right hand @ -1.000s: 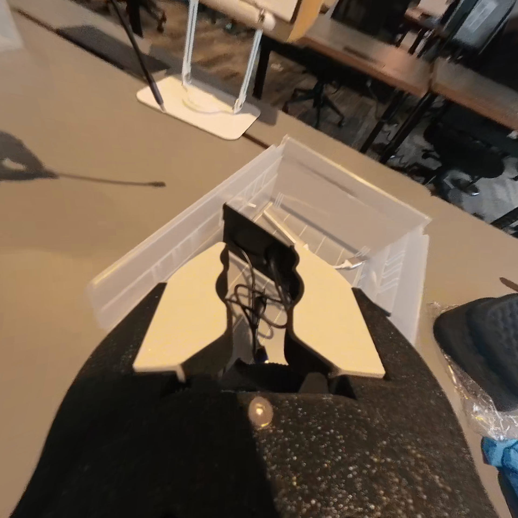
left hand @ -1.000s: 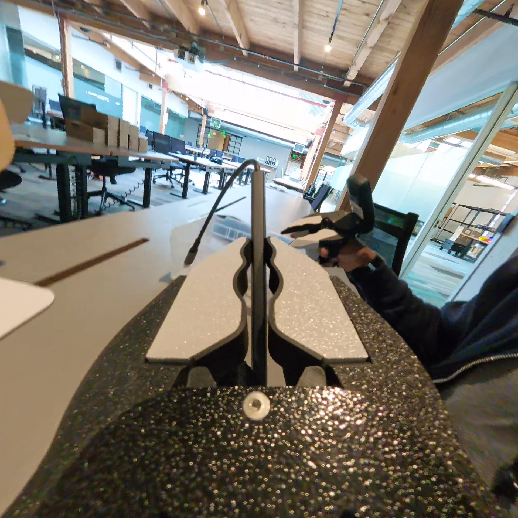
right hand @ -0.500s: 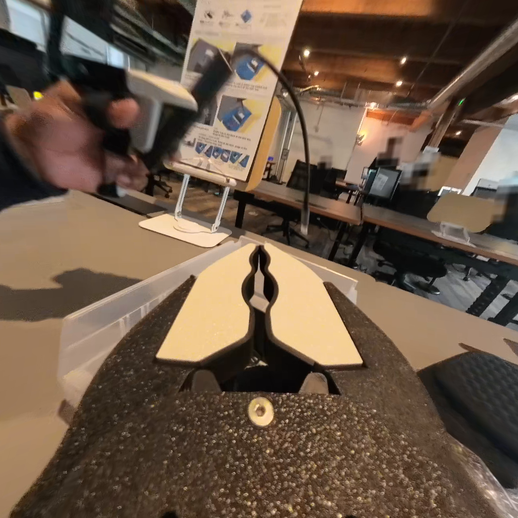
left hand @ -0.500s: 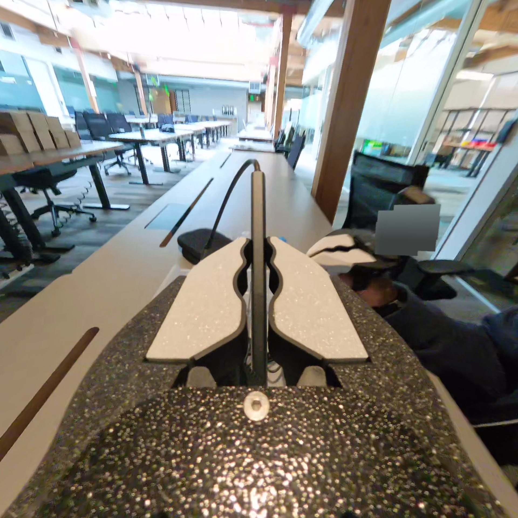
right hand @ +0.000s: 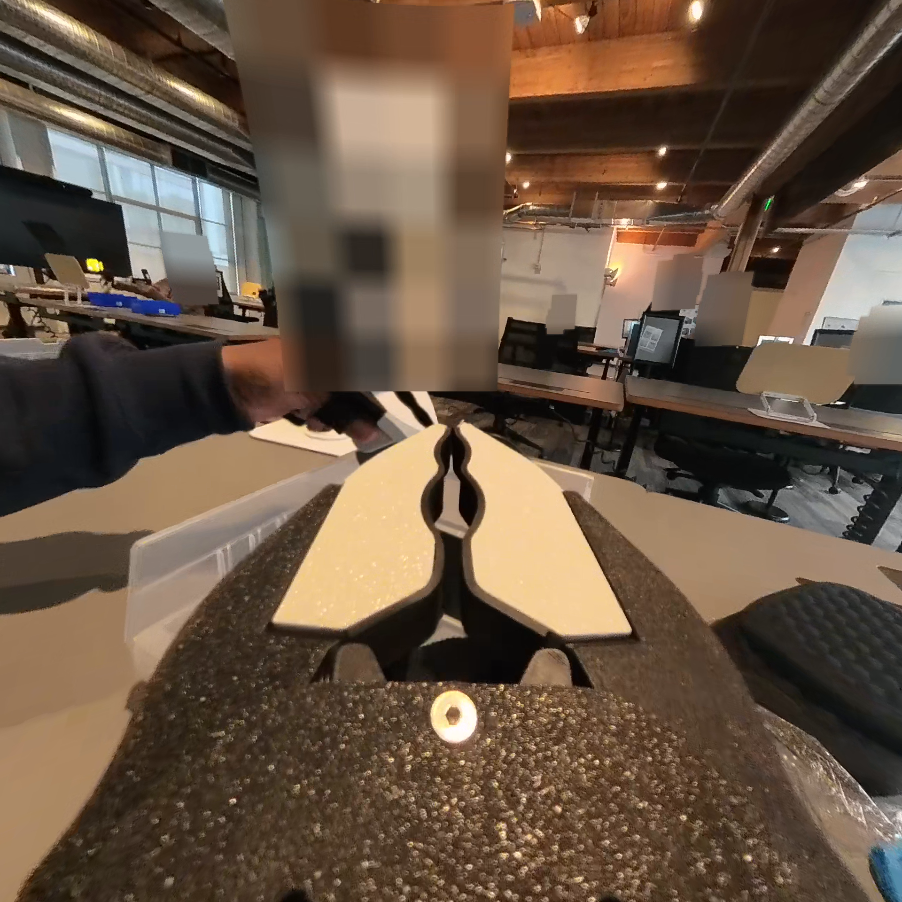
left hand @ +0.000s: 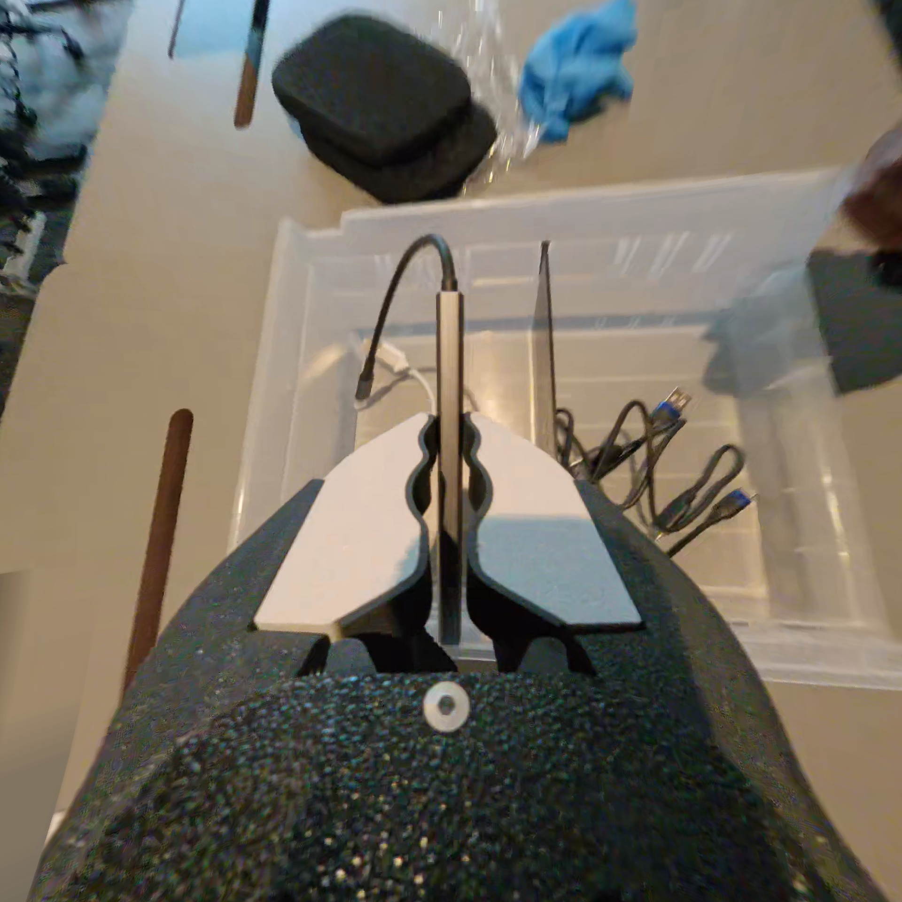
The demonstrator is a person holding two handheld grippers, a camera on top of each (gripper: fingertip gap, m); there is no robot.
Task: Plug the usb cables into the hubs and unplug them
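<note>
Tipped downward since half a second ago, the left gripper (left hand: pixel 450 424) now looks into the clear plastic bin (left hand: pixel 312 312), pinching the slim grey metal hub (left hand: pixel 449 390) at frame centre, its short black cable (left hand: pixel 390 312) curling left. Black usb cables with blue plugs (left hand: pixel 683 468) lie tangled at the bin's right. At upper left sits a black fabric case (left hand: pixel 376 97). The right gripper (right hand: pixel 451 429) is pressed together, holding nothing, above the tan table (right hand: pixel 732 551).
</note>
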